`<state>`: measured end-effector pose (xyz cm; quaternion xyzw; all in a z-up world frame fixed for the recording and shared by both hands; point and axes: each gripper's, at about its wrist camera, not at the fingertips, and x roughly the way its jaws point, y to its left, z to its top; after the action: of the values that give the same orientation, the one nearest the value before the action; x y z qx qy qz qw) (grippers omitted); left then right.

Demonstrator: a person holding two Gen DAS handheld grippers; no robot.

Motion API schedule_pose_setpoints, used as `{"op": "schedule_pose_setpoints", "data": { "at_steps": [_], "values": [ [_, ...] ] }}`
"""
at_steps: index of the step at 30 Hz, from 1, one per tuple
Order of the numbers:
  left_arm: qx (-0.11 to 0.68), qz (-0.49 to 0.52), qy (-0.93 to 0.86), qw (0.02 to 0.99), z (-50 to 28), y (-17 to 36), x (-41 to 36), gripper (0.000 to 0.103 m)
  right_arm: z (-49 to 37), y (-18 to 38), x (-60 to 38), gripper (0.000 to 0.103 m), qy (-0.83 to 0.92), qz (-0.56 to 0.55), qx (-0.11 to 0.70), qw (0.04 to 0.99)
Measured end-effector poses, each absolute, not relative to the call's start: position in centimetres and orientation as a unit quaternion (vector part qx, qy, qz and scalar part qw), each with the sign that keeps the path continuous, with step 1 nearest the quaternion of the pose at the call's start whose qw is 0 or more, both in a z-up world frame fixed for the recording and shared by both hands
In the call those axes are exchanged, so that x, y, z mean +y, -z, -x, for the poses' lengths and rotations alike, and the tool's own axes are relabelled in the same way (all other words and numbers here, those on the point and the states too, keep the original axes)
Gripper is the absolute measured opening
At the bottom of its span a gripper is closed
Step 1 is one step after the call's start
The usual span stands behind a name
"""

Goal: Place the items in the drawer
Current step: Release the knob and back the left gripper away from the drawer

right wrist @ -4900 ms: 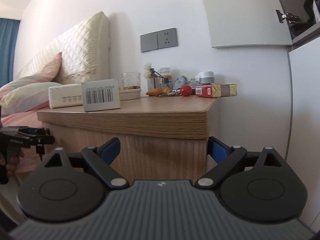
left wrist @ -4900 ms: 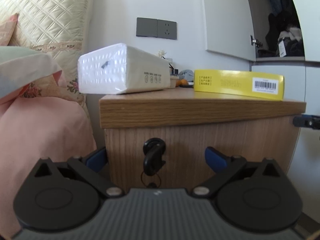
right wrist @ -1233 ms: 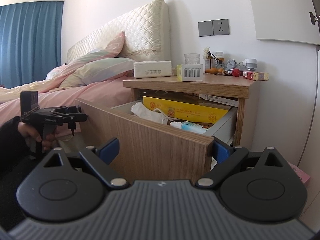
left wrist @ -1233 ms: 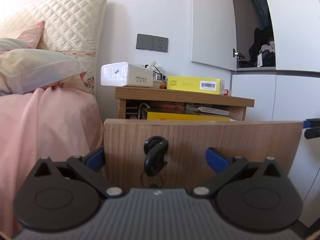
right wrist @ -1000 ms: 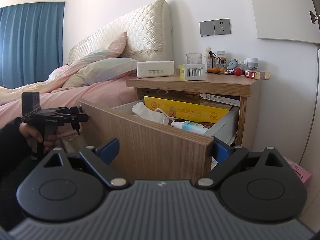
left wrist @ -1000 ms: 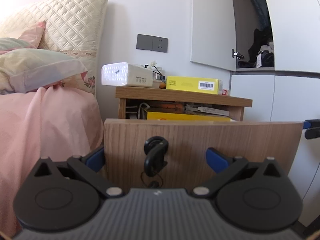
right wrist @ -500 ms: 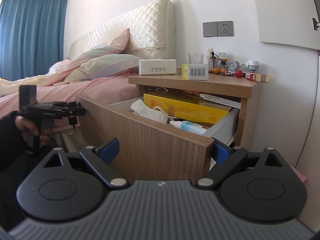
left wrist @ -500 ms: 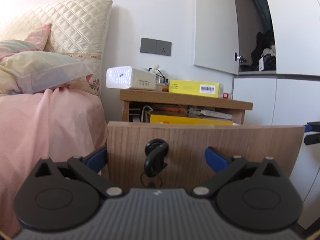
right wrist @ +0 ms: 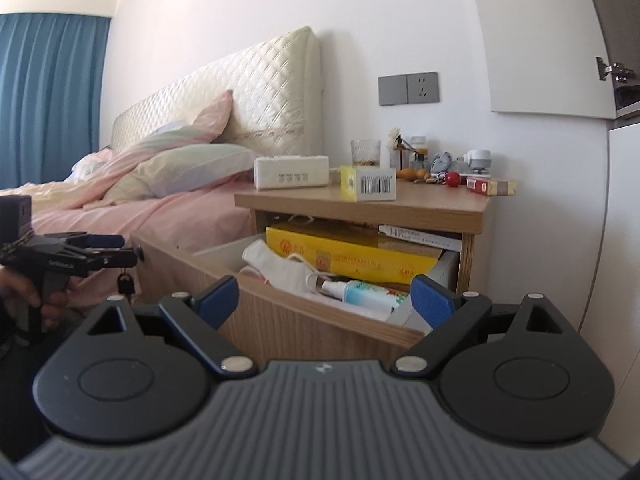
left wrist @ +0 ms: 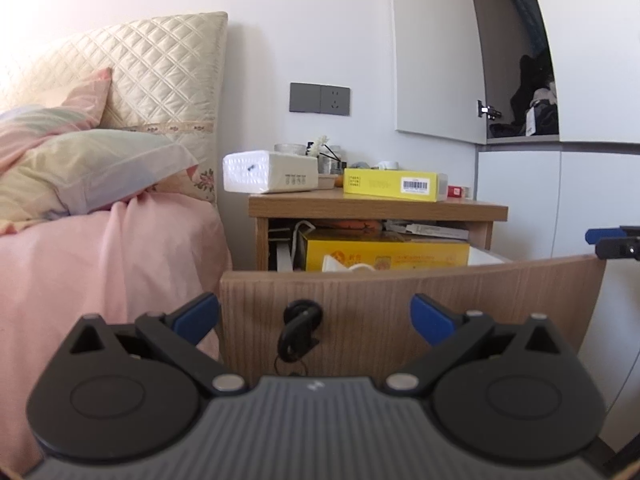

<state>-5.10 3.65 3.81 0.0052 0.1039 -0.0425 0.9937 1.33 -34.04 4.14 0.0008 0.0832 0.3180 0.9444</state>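
wooden drawer (right wrist: 280, 312) pulled out, both tools spread wide.

We see the wooden drawer (right wrist: 280, 316) of the nightstand (right wrist: 400, 204) pulled well out, its front panel (left wrist: 360, 312) carrying a black key (left wrist: 298, 330) in the lock, and inside it lie a long yellow box (right wrist: 352, 258), a white face mask (right wrist: 280, 266), a small spray bottle (right wrist: 360, 292) on its side and some papers at the back. On the nightstand top we find a white tissue pack (left wrist: 268, 171) lying flat at the bed side and, just beside it, a yellow box with a barcode label (left wrist: 394, 184), also lying flat. Behind them we make out a glass (right wrist: 365, 153), small bottles, a red ball (right wrist: 452, 178) and a red-and-yellow packet (right wrist: 490, 186) near the far edge.
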Motion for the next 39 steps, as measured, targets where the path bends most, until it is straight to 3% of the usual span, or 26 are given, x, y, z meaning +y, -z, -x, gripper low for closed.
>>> {"op": "schedule_pose_setpoints", "data": {
  "at_steps": [17, 27, 39],
  "values": [
    [0.082, 0.003, 0.016, 0.997, 3.9, -8.3, 0.2, 0.103, -0.9, -7.8, -31.2, 0.095, -0.238, -0.074, 0.027, 0.968],
    [0.069, 0.001, 0.003, 0.998, 2.8, -10.0, -0.8, 0.103, -0.9, -7.7, -28.3, 0.095, -0.189, -0.069, 0.042, 0.979],
    [0.052, 0.008, 0.015, 0.999, 1.6, -7.2, -1.4, 0.103, 0.0, -6.3, -24.9, 0.095, -0.163, -0.072, 0.016, 0.984]
  ]
}}
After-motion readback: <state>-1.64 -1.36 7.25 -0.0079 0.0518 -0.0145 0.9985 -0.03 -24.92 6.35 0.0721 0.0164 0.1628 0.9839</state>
